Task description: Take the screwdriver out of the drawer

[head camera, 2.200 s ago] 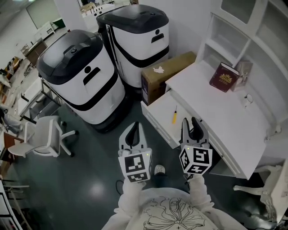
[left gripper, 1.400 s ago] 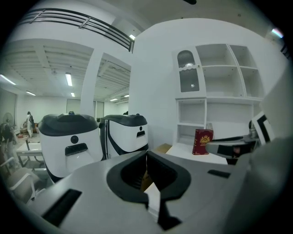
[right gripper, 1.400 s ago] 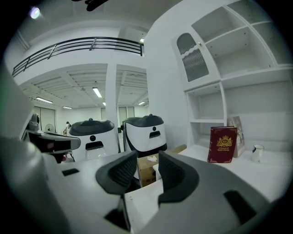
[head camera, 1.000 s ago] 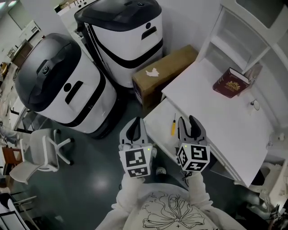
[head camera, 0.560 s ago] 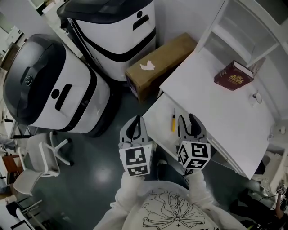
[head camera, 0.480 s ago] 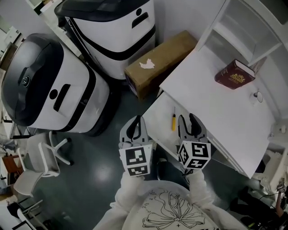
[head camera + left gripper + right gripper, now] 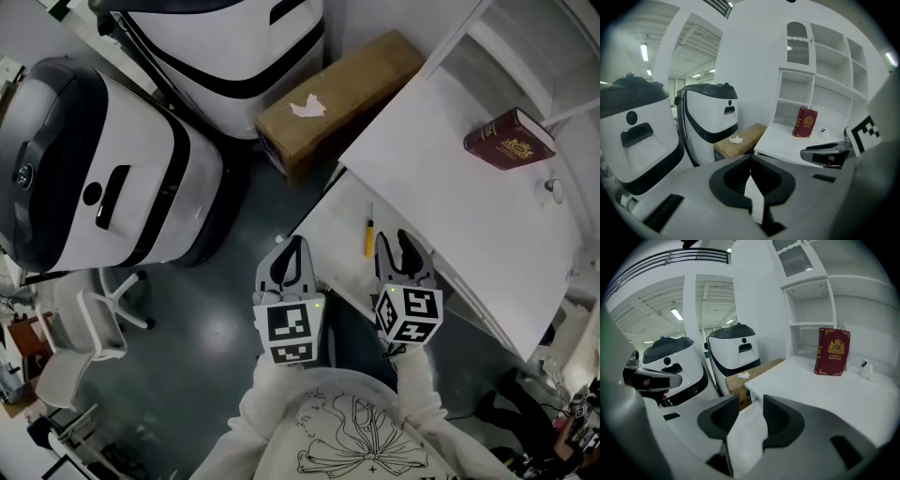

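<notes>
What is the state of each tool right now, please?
Left tool: closed, holding nothing.
Right tool: open, holding nothing.

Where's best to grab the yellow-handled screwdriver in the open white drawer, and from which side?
Take the yellow-handled screwdriver by its handle, from above, jaws across it: it lies flat in the open white drawer, thin shaft pointing away. The open right gripper sits just right of it.
</notes>
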Action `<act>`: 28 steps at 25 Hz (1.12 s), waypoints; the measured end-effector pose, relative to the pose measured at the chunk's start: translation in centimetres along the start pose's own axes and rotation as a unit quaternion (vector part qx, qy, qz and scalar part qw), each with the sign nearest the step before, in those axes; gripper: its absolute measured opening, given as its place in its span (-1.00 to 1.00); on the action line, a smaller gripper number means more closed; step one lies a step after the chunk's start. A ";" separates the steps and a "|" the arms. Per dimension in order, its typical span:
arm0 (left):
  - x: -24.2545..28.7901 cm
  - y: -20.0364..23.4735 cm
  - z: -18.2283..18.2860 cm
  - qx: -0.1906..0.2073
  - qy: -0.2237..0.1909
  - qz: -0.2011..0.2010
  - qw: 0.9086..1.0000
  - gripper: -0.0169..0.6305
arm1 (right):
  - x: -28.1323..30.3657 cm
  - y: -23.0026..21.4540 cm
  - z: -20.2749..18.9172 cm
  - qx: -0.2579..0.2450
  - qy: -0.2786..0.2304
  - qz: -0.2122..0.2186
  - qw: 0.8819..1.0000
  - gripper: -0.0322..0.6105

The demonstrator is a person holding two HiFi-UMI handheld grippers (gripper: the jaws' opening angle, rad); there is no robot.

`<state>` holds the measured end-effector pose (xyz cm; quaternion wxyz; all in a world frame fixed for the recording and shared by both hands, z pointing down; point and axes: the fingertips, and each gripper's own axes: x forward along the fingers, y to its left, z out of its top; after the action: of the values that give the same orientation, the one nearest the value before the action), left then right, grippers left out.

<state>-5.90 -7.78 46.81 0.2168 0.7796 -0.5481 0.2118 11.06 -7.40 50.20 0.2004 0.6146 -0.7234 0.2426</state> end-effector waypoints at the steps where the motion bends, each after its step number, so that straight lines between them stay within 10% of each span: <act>1: 0.3 0.0 -0.2 0.000 0.003 -0.002 1.000 -0.92 | 0.3 -0.1 -0.3 0.001 0.004 0.000 1.000 -0.42; 28: 7.1 0.7 -7.3 -0.029 0.097 0.010 0.995 -0.92 | 10.0 -3.3 -12.1 0.028 0.154 0.012 0.988 -0.42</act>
<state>-5.07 -9.24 56.83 0.2892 0.7430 -0.5386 0.2725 12.61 -8.47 66.11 0.2893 0.5664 -0.6841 0.3571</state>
